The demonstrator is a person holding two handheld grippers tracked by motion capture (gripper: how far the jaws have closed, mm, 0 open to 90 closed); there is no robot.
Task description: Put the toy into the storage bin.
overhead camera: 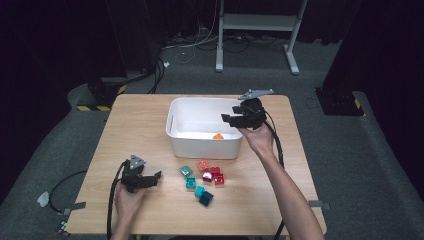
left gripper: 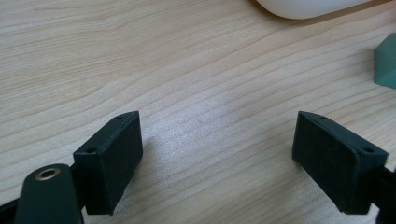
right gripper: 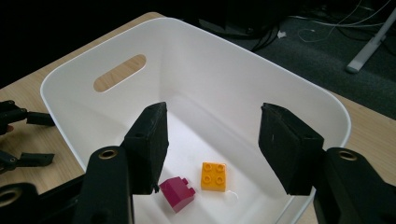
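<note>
Nearest the lens, your left gripper (overhead camera: 150,178) rests low on the wooden table (overhead camera: 140,130), well in front of the white bin (overhead camera: 176,131) and off to its left, jaws standing wide apart with nothing but bare wood grain between them. The bin, the largest thing on the table, sits toward the far edge, and your right gripper (right gripper: 212,140) hangs over its open top from the right-hand rim, jaws parted and empty, the pads touching nothing. On the bin's floor directly below lie two bricks already delivered: an orange brick (right gripper: 214,176) lying studs up and, just beside it, a magenta brick (right gripper: 177,193) tipped on its side. The sorting looks only partly done. A cluster of loose bricks (overhead camera: 204,180) waits on the table just in front of the bin's near wall, teal, red, pink and blue pieces lying close together, some touching, and by count more remain outside the bin than inside. With the right tool empty over the bin, the next brick from that cluster is probably yours to fetch; the left tool lies nearer to it.
</note>
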